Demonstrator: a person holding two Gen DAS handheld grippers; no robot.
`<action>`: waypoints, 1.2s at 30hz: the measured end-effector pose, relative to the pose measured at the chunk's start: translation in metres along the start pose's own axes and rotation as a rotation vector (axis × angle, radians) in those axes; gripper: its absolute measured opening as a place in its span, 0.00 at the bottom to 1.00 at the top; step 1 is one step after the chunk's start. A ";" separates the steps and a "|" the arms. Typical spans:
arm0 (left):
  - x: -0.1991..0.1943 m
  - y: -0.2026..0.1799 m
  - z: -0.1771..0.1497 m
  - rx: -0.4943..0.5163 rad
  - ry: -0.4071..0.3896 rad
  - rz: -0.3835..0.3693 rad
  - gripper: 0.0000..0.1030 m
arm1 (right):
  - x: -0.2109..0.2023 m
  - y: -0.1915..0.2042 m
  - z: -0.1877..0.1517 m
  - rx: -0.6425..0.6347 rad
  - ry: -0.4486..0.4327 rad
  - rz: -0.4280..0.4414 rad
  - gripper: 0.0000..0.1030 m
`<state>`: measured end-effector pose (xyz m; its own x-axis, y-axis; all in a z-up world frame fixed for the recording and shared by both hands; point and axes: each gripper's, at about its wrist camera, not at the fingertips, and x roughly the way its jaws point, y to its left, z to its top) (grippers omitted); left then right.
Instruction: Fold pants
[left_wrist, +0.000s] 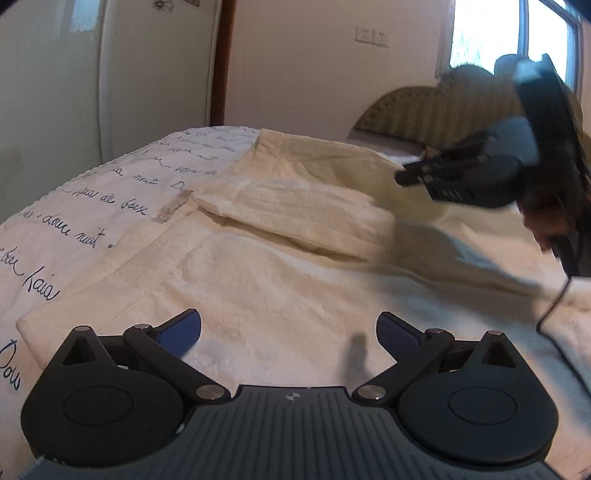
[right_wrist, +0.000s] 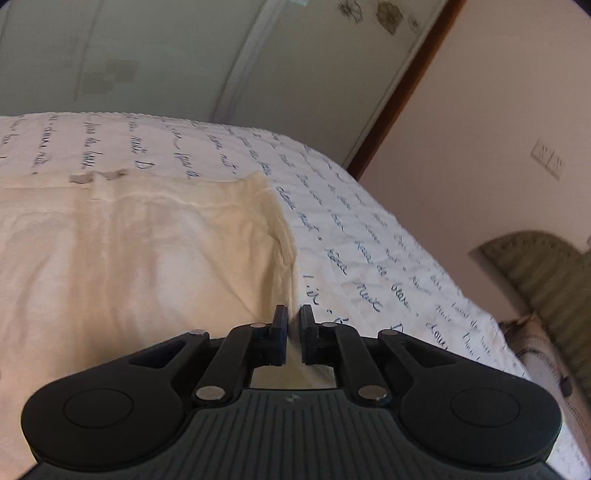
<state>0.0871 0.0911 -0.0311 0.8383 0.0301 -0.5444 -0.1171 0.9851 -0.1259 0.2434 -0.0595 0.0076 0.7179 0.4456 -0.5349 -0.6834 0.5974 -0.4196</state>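
Observation:
Cream pants (left_wrist: 280, 236) lie spread on a bed, with one part folded over into a raised layer (left_wrist: 295, 206). My left gripper (left_wrist: 289, 334) is open and empty, low over the near cloth. My right gripper (right_wrist: 294, 334) is shut on the right edge of the pants (right_wrist: 147, 251), pinching the cloth between its pads. In the left wrist view the right gripper (left_wrist: 406, 177) shows blurred at the far right, lifted above the fabric with the cloth trailing from it.
The bed has a white bedspread with blue handwriting (right_wrist: 369, 258). A ribbed headboard (left_wrist: 424, 114) stands at the back, a window (left_wrist: 517, 33) above it. A wardrobe door (left_wrist: 155, 62) and wall lie beyond the bed's far edge.

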 end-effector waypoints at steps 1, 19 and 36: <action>-0.006 0.008 0.002 -0.053 -0.025 -0.015 0.99 | -0.017 0.010 0.001 -0.026 -0.020 -0.002 0.06; 0.049 0.054 0.132 -0.214 0.101 -0.107 0.99 | -0.027 -0.020 -0.013 0.163 -0.020 -0.060 0.67; 0.126 0.054 0.158 -0.421 0.239 -0.285 0.99 | 0.062 -0.067 -0.029 0.338 0.018 0.184 0.18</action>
<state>0.2709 0.1744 0.0241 0.7295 -0.3152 -0.6070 -0.1473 0.7943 -0.5894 0.3296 -0.0913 -0.0190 0.5828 0.5561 -0.5925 -0.7164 0.6957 -0.0516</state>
